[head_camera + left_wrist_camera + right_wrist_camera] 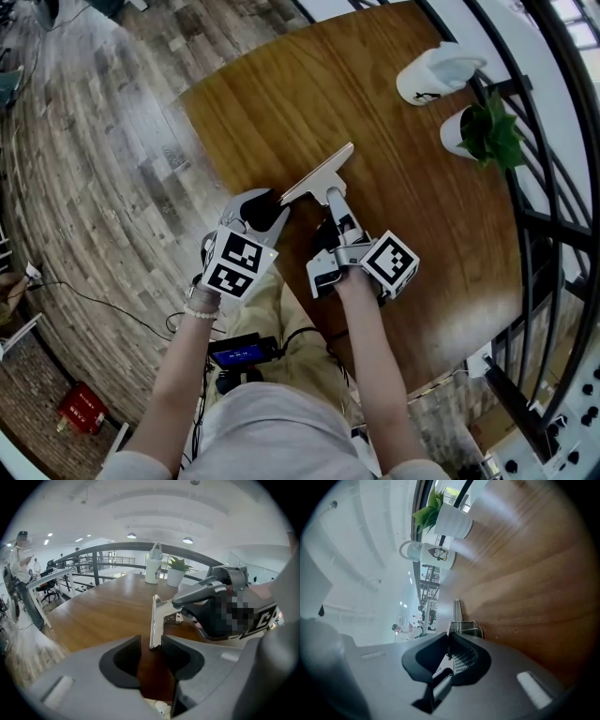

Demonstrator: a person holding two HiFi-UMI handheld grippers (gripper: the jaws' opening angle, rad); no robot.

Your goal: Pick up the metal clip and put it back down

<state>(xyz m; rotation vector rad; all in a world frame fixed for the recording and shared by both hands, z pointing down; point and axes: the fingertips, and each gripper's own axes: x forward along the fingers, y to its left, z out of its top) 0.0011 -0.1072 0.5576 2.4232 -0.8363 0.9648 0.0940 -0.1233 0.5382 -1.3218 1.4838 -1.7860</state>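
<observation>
A thin wooden clipboard [319, 175] stands on its long edge on the round wooden table [281, 94]. My left gripper [272, 202] is shut on the clipboard's near end; in the left gripper view the clipboard's edge [154, 618] rises between the jaws of the left gripper [151, 641]. The metal clip [176, 617] sits on the clipboard's right face. My right gripper [333, 199] is shut on the metal clip; its own view shows the metal clip's lever [449, 639] pinched between the jaws and the wire part [468, 627] just beyond. The clip's underside is hidden.
A white mug [436, 73] and a white pot with a green plant [473, 131] stand at the table's far right edge. A dark metal railing [544, 187] curves right behind them. Wooden floor [94, 141] lies to the left, cables near my feet.
</observation>
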